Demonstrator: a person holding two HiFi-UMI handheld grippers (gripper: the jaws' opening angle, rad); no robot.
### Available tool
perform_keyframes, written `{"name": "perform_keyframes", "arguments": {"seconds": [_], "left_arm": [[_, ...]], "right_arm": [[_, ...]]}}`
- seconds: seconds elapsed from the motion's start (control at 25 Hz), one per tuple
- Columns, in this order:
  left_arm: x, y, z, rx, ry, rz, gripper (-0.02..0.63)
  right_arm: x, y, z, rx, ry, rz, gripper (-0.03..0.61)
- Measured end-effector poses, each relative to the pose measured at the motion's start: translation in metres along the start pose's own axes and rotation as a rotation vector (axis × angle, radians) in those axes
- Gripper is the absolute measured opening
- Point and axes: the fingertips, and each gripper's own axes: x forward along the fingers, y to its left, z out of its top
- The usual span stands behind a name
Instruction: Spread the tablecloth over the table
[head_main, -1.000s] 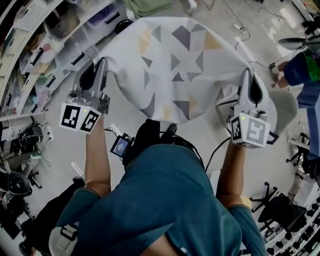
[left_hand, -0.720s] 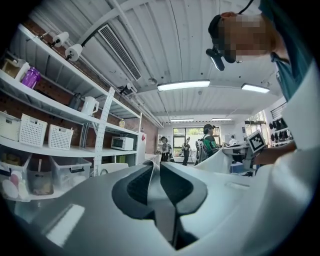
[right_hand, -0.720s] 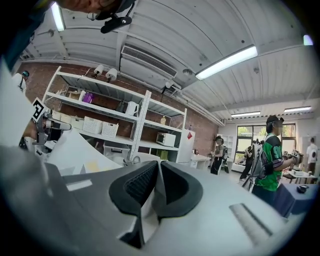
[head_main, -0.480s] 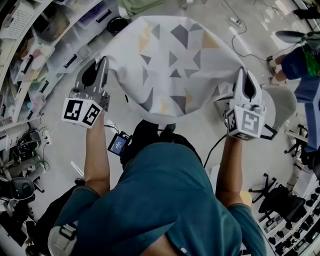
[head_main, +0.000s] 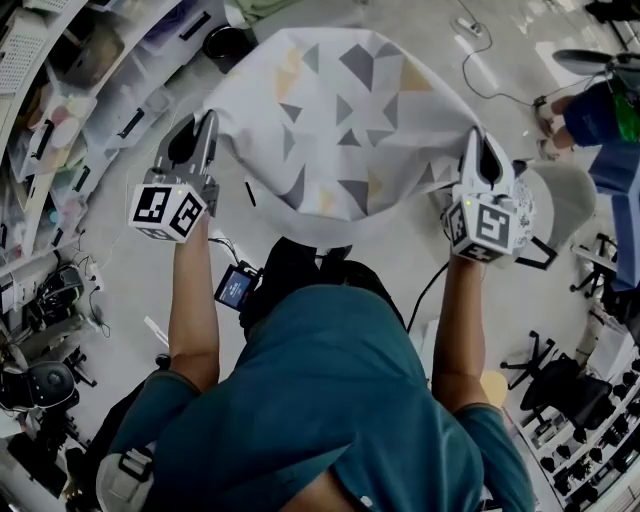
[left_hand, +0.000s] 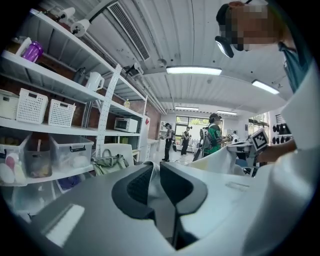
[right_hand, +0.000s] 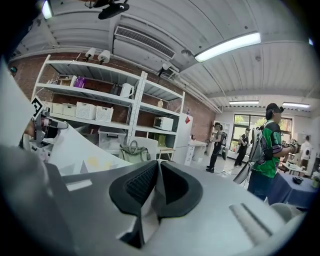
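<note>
A white tablecloth with grey and yellow triangles billows in the air between my two grippers in the head view. My left gripper is shut on the cloth's left edge, and the right gripper is shut on its right edge. In the left gripper view, a fold of cloth runs out from between the closed jaws of the left gripper. The right gripper view shows cloth stretching away to the left from the right gripper. The cloth hides whatever lies under it, so no table shows.
Shelves with bins line the left side, with a black tub on the floor beside them. Cables cross the floor beyond the cloth. A person in blue stands at the right, office chairs lower right. More people stand farther off.
Both grippers have moved forward and down, carrying the cloth's edges with them. The cloth still billows between them and both grips are unchanged.
</note>
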Motion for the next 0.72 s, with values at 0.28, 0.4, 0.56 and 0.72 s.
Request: {"name": "perform_keyframes", "arguments": {"seconds": [0.28, 0.4, 0.56, 0.72], "left_arm": [[0.016, 0.026, -0.041, -0.037, 0.08, 0.017, 0.031], [0.026, 0.033, -0.056, -0.059, 0.11, 0.023, 0.031], [0.034, 0.041, -0.076, -0.081, 0.154, 0.019, 0.032], [0.039, 0.052, -0.098, -0.109, 0.199, 0.019, 0.032]], "right_arm": [[0.027, 0.01, -0.037, 0.016, 0.097, 0.0, 0.02], [0.038, 0.01, -0.05, 0.015, 0.131, 0.003, 0.019], [0.049, 0.013, -0.07, 0.014, 0.183, 0.009, 0.02], [0.058, 0.017, -0.086, 0.01, 0.227, 0.011, 0.02]]}}
